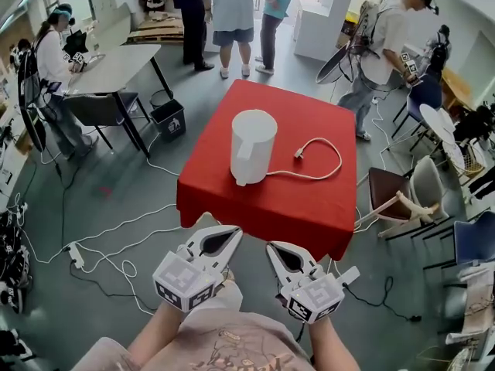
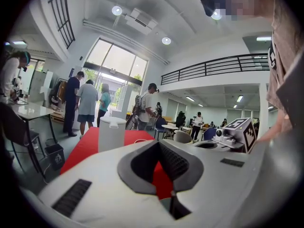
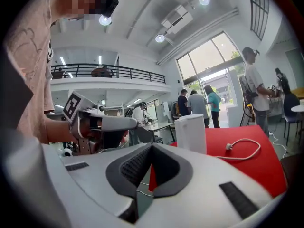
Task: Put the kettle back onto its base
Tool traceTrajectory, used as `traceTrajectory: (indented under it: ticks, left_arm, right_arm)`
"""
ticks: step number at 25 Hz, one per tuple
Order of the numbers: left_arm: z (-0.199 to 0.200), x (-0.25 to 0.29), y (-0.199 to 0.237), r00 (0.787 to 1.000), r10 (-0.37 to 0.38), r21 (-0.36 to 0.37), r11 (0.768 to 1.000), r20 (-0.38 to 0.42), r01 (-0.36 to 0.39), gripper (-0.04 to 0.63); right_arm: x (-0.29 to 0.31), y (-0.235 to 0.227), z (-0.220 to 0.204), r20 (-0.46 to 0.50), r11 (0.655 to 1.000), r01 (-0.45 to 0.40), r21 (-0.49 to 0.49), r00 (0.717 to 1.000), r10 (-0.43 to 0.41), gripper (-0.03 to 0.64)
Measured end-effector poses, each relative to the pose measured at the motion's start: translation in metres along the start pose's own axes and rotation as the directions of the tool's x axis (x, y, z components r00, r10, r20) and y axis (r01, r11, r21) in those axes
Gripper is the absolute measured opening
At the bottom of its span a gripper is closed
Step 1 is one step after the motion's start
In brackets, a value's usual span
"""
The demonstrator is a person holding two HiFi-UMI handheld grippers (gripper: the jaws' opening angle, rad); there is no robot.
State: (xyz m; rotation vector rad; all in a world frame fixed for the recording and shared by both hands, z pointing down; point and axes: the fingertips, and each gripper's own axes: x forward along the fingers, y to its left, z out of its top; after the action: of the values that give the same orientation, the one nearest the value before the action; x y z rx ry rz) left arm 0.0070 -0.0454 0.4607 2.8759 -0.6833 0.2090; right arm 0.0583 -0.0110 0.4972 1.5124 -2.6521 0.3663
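Grey floor point(image 1: 116, 207) strewn with cables lies under the left gripper point(image 1: 234, 232) and right gripper point(image 1: 273, 248), each with its fingers pressed together on nothing, just short of the red counter point(image 1: 309, 203). Near the counter's middle the white kettle point(image 1: 253, 145) stands upright, a white cord point(image 1: 329, 165) curling from its foot to a loose plug point(image 1: 298, 154). People point(image 1: 232, 10) stand beyond.

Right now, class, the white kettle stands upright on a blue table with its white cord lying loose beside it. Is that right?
No: the table is red, not blue, as the head view shows. The white kettle stands upright on it, its white cord loose beside it.
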Motion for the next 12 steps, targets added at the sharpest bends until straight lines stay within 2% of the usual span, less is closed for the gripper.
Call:
traceTrajectory:
  ticks: [3, 7, 12]
  left_arm:
    - [-0.001, -0.014, -0.018, 1.000, 0.012, 0.000, 1.000, -0.002, -0.012, -0.014]
    - [-0.006, -0.035, -0.040, 0.999, 0.044, 0.006, 0.999, -0.008, -0.044, -0.014]
    - [-0.020, -0.057, -0.070, 0.995, 0.103, 0.006, 0.995, -0.003, -0.103, -0.014]
  right_arm:
    - [-0.019, 0.009, 0.000, 0.027, 0.999, -0.003, 0.035, 1.000, 0.002, 0.005]
    - [-0.045, 0.025, 0.012, 0.100, 1.000, 0.006, 0.029, 0.995, -0.009, 0.003]
    - [-0.070, 0.046, 0.004, 0.107, 0.997, -0.048, 0.063, 0.993, 0.041, 0.003]
